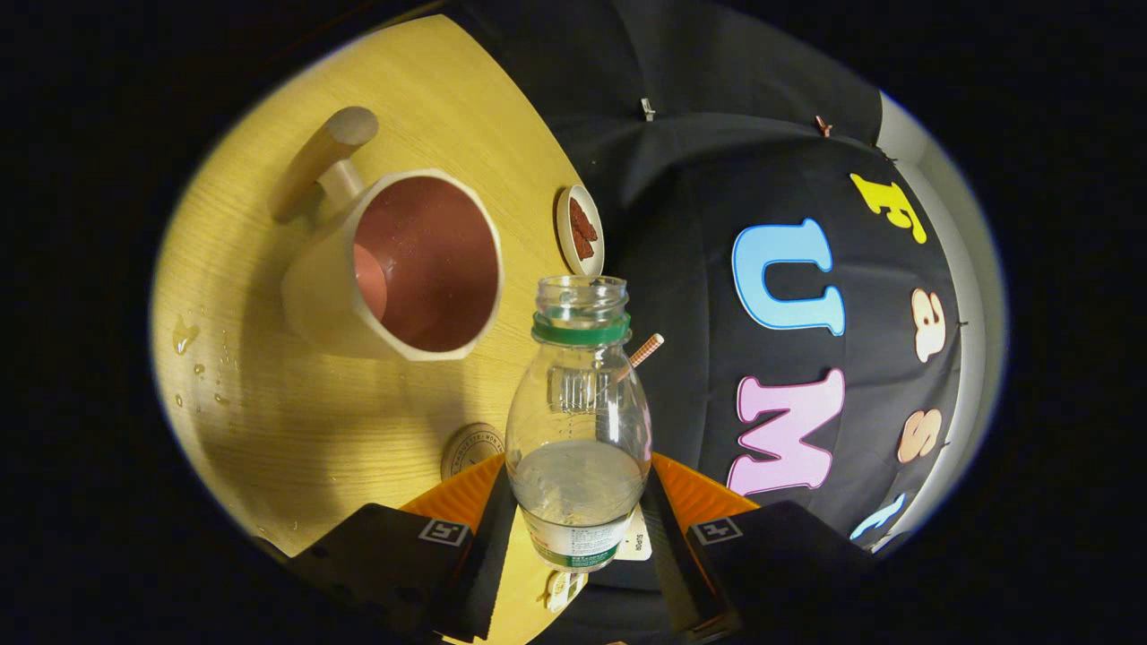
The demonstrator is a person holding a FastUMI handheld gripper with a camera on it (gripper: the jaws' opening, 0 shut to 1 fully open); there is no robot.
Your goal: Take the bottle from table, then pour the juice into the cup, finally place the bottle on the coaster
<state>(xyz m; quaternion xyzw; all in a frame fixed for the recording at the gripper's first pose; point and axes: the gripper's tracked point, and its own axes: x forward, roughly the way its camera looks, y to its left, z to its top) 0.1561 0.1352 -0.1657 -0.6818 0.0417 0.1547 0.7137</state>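
Note:
My gripper is shut on a clear plastic bottle with a green neck ring and no cap. The view is rolled sideways, so the wooden table stands like a wall beside the bottle. A little clear liquid lies low in the bottle. Its open mouth is just beside the rim of a cream cup with a dark red inside and a wooden handle. A round coaster lies flat on the table next to the bottle's body, partly hidden by one finger.
A small round dish with a brown-red piece on it sits near the table's far edge, beyond the bottle mouth. A striped straw end pokes out behind the bottle. Drops of liquid lie on the table past the cup.

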